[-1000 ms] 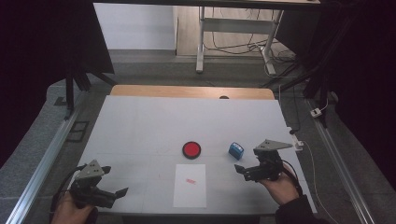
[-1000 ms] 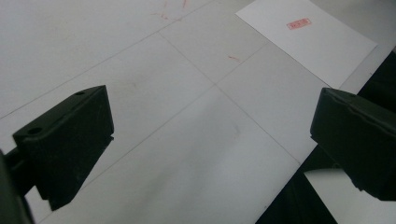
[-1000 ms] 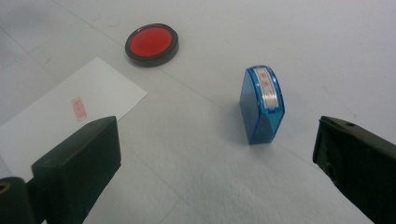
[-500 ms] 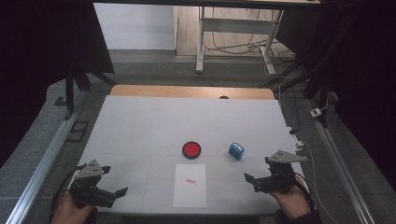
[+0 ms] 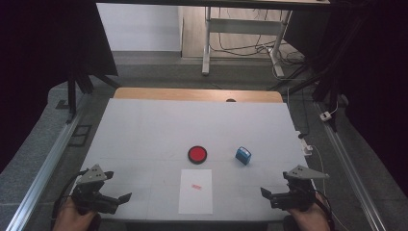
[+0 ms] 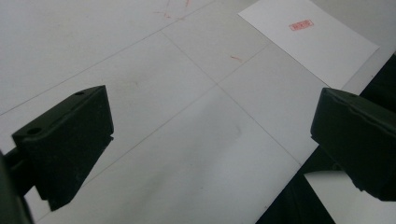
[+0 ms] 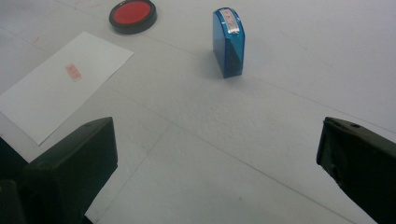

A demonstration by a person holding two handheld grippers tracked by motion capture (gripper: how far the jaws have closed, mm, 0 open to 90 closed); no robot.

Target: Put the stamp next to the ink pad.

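Note:
A blue stamp stands upright on the white table, right of a round red ink pad. A white paper sheet lies in front of the pad and bears a small red stamp mark. My right gripper is open and empty near the front right edge, well short of the stamp. My left gripper is open and empty at the front left, left of the paper.
The white table has a wooden strip along its far edge. Metal rails run along both sides. A white plug and cable lie at the right edge. The table's front edge is just beneath both hands.
My right gripper has drawn back from beside the blue stamp toward the front right edge of the table. The left gripper has stayed put.

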